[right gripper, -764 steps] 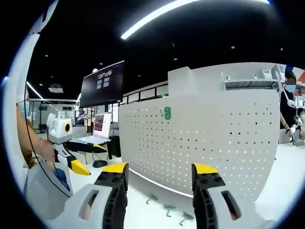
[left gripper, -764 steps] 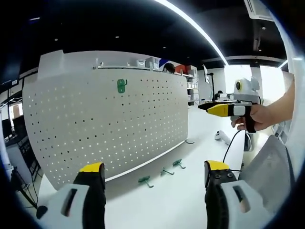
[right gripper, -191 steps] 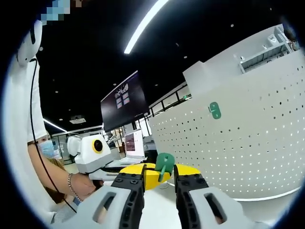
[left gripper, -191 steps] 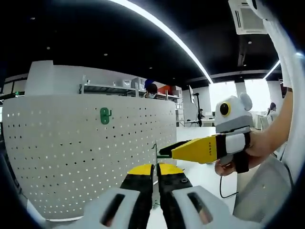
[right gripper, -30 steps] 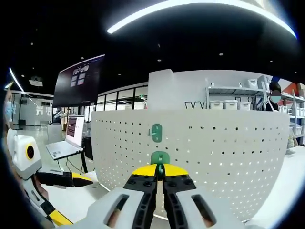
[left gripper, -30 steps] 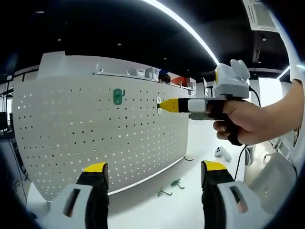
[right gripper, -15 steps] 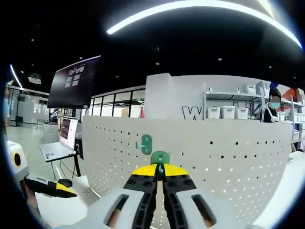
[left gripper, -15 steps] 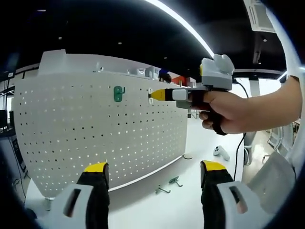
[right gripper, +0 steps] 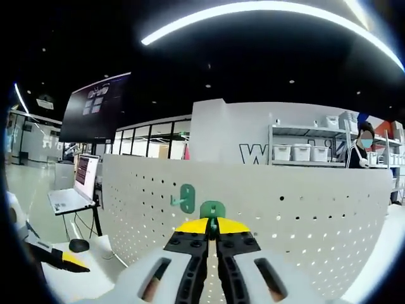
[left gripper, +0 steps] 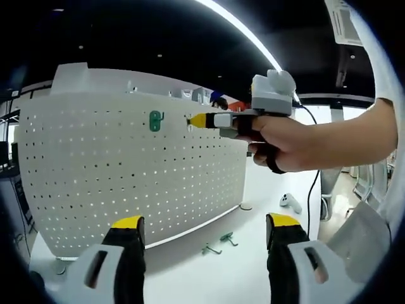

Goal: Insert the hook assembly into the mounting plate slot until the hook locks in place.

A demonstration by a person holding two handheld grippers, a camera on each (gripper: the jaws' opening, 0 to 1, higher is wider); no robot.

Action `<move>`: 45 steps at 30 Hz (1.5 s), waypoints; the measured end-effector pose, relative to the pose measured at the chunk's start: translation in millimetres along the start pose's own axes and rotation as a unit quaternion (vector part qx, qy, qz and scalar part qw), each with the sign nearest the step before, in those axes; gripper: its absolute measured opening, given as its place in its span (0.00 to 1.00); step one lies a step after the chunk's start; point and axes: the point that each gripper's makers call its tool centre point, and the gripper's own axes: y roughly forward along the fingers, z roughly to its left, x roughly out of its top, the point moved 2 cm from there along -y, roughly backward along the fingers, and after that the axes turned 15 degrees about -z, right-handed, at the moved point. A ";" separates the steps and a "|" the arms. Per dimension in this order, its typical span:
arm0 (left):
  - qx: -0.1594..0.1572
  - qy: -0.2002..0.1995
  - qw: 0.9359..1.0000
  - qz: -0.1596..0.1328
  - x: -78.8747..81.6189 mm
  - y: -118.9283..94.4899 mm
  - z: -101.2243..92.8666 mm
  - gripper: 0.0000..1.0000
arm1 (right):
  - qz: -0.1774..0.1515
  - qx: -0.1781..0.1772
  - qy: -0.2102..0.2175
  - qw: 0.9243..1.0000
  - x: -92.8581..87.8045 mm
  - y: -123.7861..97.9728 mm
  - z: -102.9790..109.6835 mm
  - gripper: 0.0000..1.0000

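Observation:
A white pegboard mounting plate [left gripper: 126, 171] stands upright, with one green hook [left gripper: 155, 120] hung near its top. In the left gripper view my right gripper [left gripper: 192, 120], held by a hand, touches the plate just right of that hook. In the right gripper view my right gripper [right gripper: 212, 229] is shut on a green hook assembly [right gripper: 212, 210], close to the plate [right gripper: 304, 215] and right of the hung hook [right gripper: 185, 198]. My left gripper [left gripper: 205, 225] stands open and holds nothing. Two loose green hooks [left gripper: 218, 242] lie on the table below the plate.
A white table [left gripper: 253, 266] runs along the plate's foot, with a small white object [left gripper: 288, 202] at its far right. A laptop [right gripper: 73, 190] and a dark wall screen [right gripper: 95, 107] sit at the left. Shelves with white bins [right gripper: 304, 152] stand behind the plate.
My right gripper has moved left and closer to the plate, with the hook assembly now beside the hung hook. My left gripper stays open and still.

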 end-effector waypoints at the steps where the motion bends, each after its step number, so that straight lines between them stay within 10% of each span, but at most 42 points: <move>1: 0.001 -0.001 1.000 0.000 -0.3 -0.6 0.2 0.80 | -0.001 0.000 -0.001 1.000 0.1 0.7 -0.3 0.01; 45: 0.017 -0.002 1.000 0.011 -4.9 -15.7 3.9 0.79 | 0.005 -0.002 -0.013 1.000 -7.1 38.2 -7.8 0.01</move>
